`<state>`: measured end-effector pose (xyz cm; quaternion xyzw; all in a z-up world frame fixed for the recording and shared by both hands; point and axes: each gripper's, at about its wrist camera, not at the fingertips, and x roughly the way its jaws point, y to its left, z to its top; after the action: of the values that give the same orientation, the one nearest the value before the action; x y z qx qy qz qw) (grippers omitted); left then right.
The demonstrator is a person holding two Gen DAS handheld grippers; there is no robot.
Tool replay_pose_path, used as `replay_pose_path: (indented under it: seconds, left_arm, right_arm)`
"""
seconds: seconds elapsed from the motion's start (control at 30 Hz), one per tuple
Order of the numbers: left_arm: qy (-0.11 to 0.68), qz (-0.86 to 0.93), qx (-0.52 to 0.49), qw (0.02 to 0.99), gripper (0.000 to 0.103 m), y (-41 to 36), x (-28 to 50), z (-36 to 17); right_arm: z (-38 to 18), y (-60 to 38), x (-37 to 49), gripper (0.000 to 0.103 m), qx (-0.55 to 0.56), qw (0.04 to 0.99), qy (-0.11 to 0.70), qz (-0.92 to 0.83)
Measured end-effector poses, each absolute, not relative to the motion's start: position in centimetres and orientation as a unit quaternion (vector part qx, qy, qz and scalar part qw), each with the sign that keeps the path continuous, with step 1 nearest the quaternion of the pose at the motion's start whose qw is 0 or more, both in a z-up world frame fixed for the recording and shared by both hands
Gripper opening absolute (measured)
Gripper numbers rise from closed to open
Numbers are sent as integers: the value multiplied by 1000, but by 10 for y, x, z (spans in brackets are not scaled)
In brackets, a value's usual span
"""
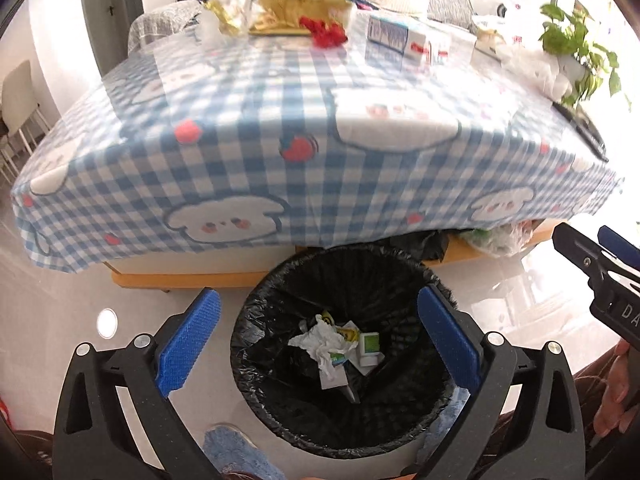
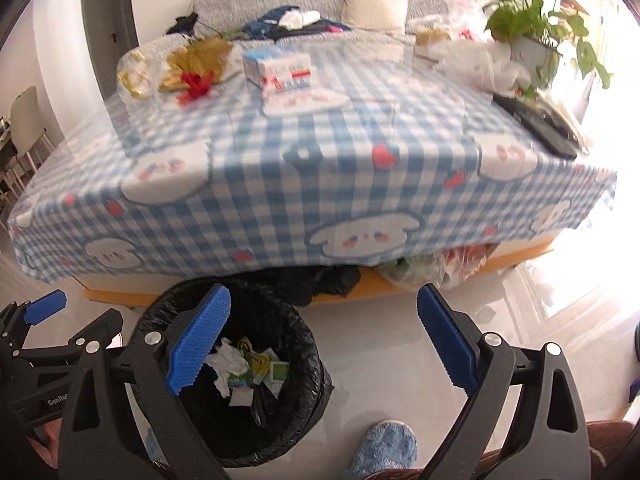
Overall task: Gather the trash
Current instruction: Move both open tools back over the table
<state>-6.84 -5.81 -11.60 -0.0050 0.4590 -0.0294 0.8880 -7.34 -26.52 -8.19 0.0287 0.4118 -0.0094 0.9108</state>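
**Trash Collection: Both Tools Released Above the Bin**

Landmark: round bin lined with a black plastic bag (image 1: 344, 352), standing on the pale floor just in front of the counter draped in blue-and-white checked cloth (image 1: 280, 152).

- Left tool (image 1: 318, 340): poised directly over the bin mouth, blue pads spread wide, nothing between them. Probable reason for the position: a drop into the bin.
- Right tool (image 2: 322, 340): just right of the bin, likewise spread and empty.
- Inside the bin: crumpled white paper (image 1: 324, 344), a yellow wrapper and a small green-and-white carton.
- Beyond the bin, at the counter's far side: red crumpled scrap (image 1: 326, 32), gold foil wrapping (image 1: 288, 12), clear plastic wrap and a blue-and-white box. Judged as remaining trash.
- Next requirement, as a judgement: reach across the counter toward the far clutter.
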Motion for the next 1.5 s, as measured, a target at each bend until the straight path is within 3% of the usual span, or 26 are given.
replay_pose_path:
  seconds: [0.73, 1.5]
  left_arm:
    - [436, -24, -22, 900, 97, -46, -20, -57]
    - [443, -19, -20, 896, 97, -41, 112, -44]
  right_arm:
    - [-31, -268, -20, 91, 10, 922, 386, 19]
    - [-40, -254, 109, 91, -17, 919, 393, 36]
